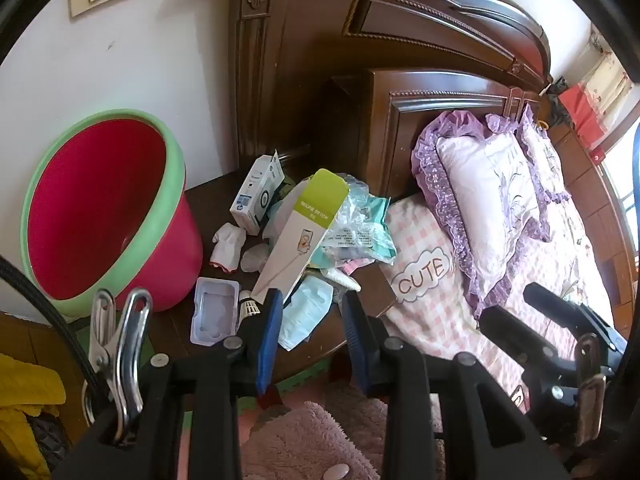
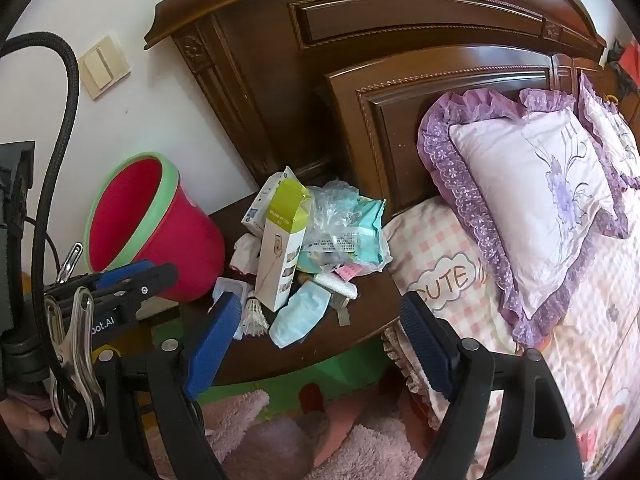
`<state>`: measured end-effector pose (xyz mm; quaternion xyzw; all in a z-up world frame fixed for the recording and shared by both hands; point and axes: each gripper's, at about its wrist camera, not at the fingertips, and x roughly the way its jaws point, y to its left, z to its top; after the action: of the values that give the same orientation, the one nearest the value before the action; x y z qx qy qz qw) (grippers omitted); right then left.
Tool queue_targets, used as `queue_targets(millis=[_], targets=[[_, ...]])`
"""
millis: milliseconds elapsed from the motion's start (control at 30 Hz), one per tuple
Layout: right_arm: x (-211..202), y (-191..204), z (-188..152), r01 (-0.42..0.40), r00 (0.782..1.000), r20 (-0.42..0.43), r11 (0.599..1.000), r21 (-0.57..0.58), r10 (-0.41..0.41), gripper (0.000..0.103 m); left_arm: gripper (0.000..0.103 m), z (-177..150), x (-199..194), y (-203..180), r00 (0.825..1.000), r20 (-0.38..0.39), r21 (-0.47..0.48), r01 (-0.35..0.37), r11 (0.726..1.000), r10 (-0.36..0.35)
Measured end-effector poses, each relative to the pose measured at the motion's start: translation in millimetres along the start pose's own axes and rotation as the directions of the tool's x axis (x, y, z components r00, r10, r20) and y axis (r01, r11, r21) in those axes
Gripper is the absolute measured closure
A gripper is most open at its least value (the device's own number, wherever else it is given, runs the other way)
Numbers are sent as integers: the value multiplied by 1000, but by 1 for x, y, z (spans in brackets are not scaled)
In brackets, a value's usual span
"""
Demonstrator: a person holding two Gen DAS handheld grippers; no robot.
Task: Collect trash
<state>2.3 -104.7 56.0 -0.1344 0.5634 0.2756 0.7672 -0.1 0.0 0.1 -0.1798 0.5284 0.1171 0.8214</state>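
A heap of trash lies on the dark wooden nightstand [image 1: 216, 200]: a white-and-green selfie stick box [image 1: 298, 232] [image 2: 280, 256], a white carton [image 1: 256, 196], a clear plastic bag [image 2: 332, 208], a teal wipes packet [image 1: 372, 220], a light-blue mask packet [image 1: 306, 316] [image 2: 300, 316], a clear blister tray [image 1: 214, 312], a shuttlecock [image 2: 254, 316] and a crumpled tissue [image 1: 228, 244]. A red bin with a green rim [image 1: 100, 216] [image 2: 152, 224] stands to the left of the heap, tipped toward me. My left gripper [image 1: 311, 296] hovers open just short of the heap, nothing between its pads. My right gripper [image 2: 318, 300] is wide open above the nightstand's front edge, holding nothing.
A bed with a pink checked sheet [image 2: 440, 256] and frilled purple pillows [image 2: 532, 208] adjoins the nightstand on the right, below a carved headboard [image 2: 400, 20]. A pink fluffy rug [image 1: 320, 440] lies on the floor below. A yellow cloth [image 1: 24, 400] sits at the lower left.
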Motion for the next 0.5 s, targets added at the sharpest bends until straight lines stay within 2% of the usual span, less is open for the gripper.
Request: queue_targets(millis=[500], targets=[[2,1,1,8,1000,-2,1000,-3,-8,19,71,0,0,0,1000,-5,-3,3,1000,-3]])
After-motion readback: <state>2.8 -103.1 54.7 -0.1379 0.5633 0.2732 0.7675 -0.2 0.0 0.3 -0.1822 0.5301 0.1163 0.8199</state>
